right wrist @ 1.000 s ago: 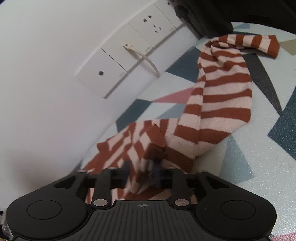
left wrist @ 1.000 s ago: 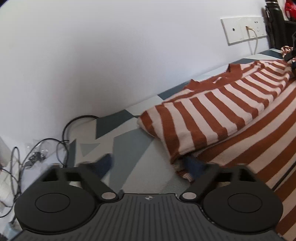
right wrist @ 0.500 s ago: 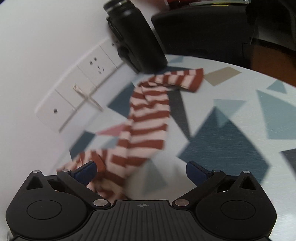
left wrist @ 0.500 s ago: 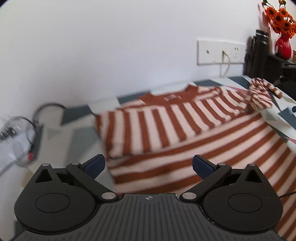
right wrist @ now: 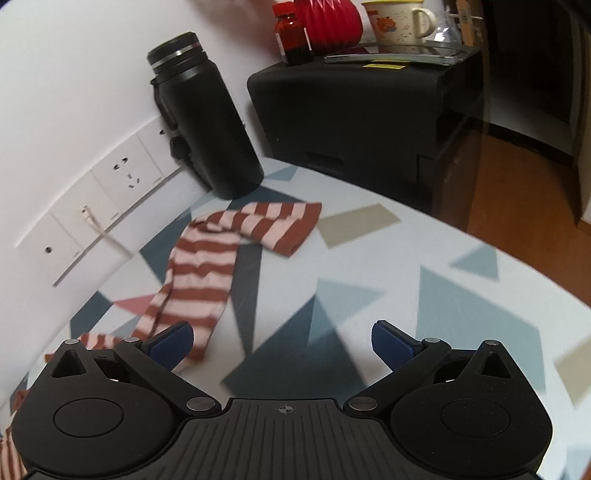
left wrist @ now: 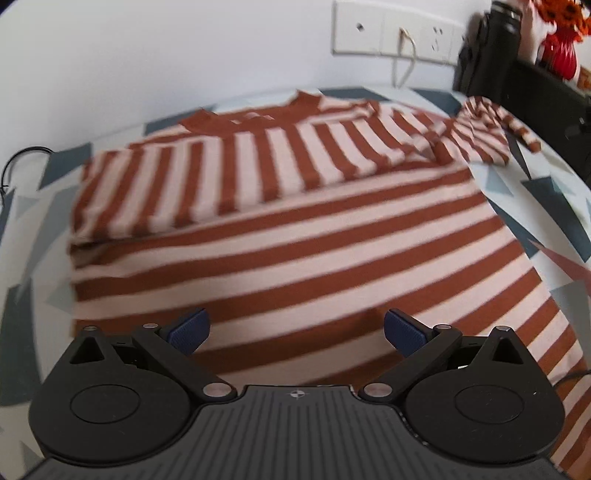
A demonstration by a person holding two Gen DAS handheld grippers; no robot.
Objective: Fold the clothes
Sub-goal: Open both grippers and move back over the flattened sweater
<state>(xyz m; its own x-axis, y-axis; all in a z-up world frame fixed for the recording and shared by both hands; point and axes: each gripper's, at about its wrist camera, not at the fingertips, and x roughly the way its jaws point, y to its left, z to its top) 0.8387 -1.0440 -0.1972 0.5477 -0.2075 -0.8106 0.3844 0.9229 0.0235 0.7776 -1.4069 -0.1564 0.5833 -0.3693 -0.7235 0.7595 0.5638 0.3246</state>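
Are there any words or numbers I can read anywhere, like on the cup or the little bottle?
No text can be read anywhere.
Cream mug: a cartoon picture, no readable words.
Small red bottle: label too blurred to read.
Yellow sticker on the black box: print too small.
Black flask, striped sweater and wall sockets: no lettering visible.

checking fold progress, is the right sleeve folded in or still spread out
Spread out: the right sleeve trails across the tablecloth toward the black bottle.
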